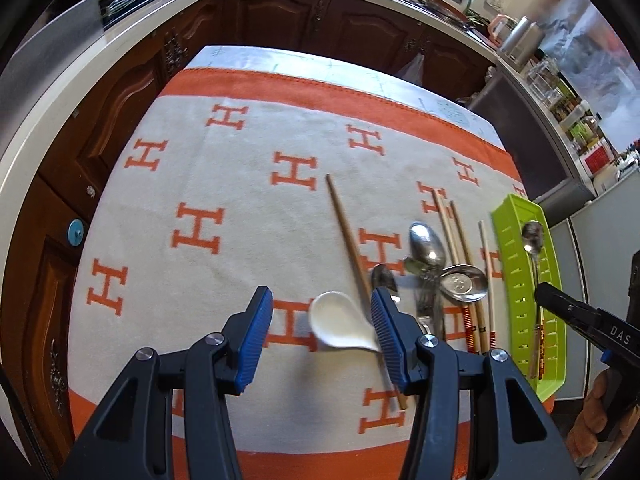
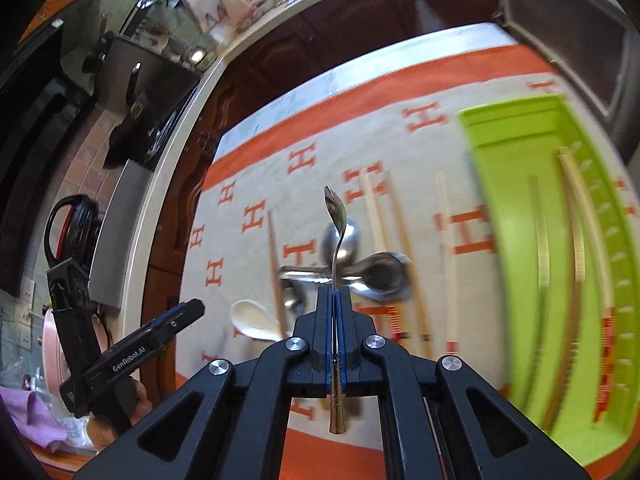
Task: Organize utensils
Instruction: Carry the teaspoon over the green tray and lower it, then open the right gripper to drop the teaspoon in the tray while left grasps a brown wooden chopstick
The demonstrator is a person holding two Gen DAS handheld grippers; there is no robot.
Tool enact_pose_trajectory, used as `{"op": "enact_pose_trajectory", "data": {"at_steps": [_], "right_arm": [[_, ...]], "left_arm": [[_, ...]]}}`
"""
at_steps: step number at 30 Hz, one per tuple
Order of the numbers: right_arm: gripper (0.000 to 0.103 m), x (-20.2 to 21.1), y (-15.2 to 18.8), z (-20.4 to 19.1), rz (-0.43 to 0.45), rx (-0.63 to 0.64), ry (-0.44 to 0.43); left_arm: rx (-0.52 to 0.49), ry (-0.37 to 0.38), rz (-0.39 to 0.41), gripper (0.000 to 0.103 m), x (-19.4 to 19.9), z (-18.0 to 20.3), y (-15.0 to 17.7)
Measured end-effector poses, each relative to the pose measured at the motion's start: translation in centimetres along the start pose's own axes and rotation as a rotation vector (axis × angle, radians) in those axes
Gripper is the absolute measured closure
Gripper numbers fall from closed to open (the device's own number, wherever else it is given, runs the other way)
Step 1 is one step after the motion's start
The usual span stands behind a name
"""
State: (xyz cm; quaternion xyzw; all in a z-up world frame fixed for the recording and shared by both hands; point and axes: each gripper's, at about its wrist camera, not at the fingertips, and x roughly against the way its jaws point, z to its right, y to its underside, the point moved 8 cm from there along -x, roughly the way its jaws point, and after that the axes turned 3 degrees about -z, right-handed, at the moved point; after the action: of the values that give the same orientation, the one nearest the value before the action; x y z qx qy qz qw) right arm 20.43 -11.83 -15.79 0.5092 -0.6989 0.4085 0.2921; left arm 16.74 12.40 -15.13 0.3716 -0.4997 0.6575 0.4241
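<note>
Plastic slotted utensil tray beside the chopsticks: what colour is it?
Lime green; the plastic slotted utensil tray shows best in the right wrist view, though blurred there.

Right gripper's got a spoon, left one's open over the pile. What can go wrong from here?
1. The right gripper pinches the spoon on its thin handle, edge-on; it may pivot or slip before reaching the tray.
2. The left gripper straddles the white spoon, which touches a chopstick; closing may drag both.
</note>
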Motion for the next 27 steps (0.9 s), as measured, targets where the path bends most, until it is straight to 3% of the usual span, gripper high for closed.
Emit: {"op": "enact_pose_trajectory", "data": {"at_steps": [5, 8, 15, 22, 27], "right_arm": [[0.101, 4.6, -0.6, 5.8, 0.08, -0.04, 0.1], [0.101, 6.0, -0.7, 8.9, 0.104, -0.047, 0.18], [0.099, 6.4, -0.5, 14.9, 0.071, -0.098, 0.278], [0.096, 6.3, -0.8, 16.0, 0.094, -0.086, 0.284], [0.096, 5.3, -1.1, 14.3, 0.096, -0.07, 0.276]], "left_arm": [[-0.03, 0.004, -0.031, 0.053, -0.9, 2.2, -0.8], [-0.012, 0.004, -0.078, 0.06, -2.4, 2.5, -1.3], [0.054, -0.006, -0.18, 0.066, -6.2, 2.1, -1.9], [0.091, -0.037, -0.219, 0.067, -8.5, 1.8, -2.4], [0.112, -0.045, -0.238, 0.077, -9.8, 1.6, -2.5]]}}
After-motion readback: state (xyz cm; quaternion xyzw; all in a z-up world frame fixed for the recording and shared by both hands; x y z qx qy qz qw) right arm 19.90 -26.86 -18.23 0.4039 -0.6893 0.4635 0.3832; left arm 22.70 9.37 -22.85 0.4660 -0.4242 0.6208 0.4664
